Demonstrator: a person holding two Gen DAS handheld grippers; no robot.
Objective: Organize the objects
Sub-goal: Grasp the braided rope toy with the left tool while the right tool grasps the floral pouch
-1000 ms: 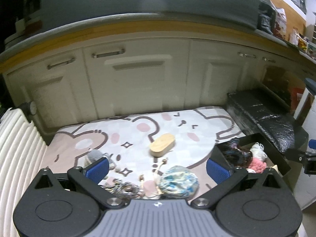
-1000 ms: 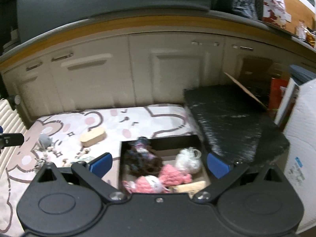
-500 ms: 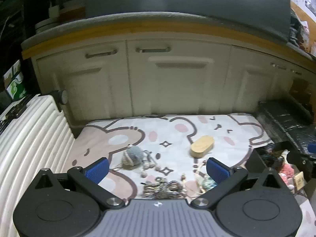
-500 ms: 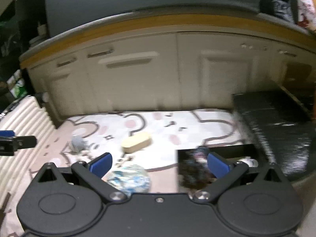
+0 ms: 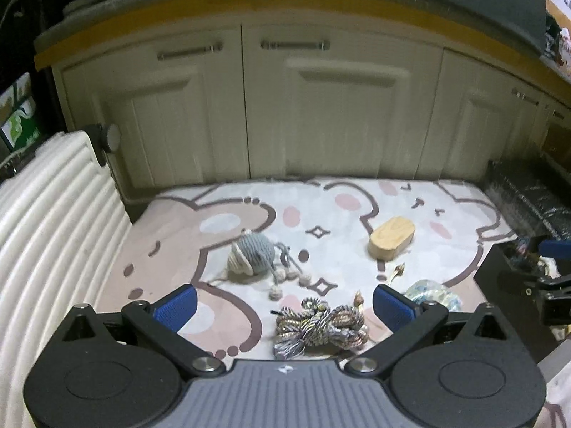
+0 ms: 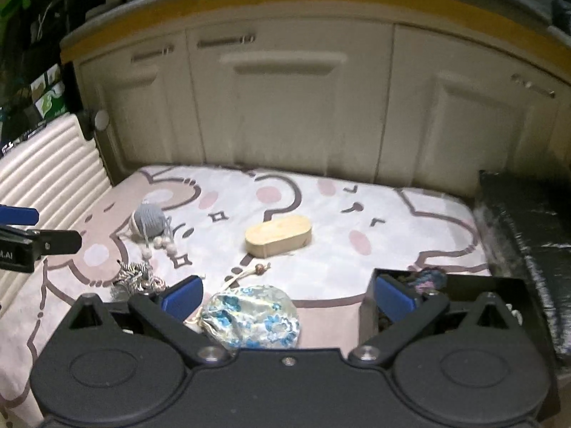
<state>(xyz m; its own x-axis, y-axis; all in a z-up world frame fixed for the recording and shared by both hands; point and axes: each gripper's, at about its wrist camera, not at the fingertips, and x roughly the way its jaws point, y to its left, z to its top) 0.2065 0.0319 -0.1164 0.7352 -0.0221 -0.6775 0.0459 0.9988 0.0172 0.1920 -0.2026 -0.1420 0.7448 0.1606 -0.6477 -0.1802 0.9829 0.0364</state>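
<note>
Here your left gripper point(image 5: 283, 301) hangs with its blue-padded fingers spread wide and nothing between them, low over the cartoon-bear mat point(image 5: 249, 235); just ahead of it, between the pads, lies the bundle of twisted metallic cord point(image 5: 319, 326); beyond that, toward the left, the grey crocheted mouse toy point(image 5: 254, 255) rests on the mat with its pom-pom strings trailing toward the cord; the oval wooden block point(image 5: 392, 237) sits well apart to the right, near a small bead on a string. Your right gripper point(image 6: 289, 297) is likewise splayed open and empty; the blue floral drawstring pouch point(image 6: 251, 315) lies just under it, nearer the left pad, its cord running up toward the wooden block; the right pad hangs at the near left corner of the black box point(image 6: 467, 281), where a dark yarn ball point(image 6: 430, 278) shows above the rim; what else the box holds is hidden behind your gripper. A ribbed white case point(image 5: 46, 235) borders the mat on the left; cream cabinet doors point(image 5: 335, 117) stand behind it; a black wrapped block point(image 6: 528, 221) lies along the right edge.
</note>
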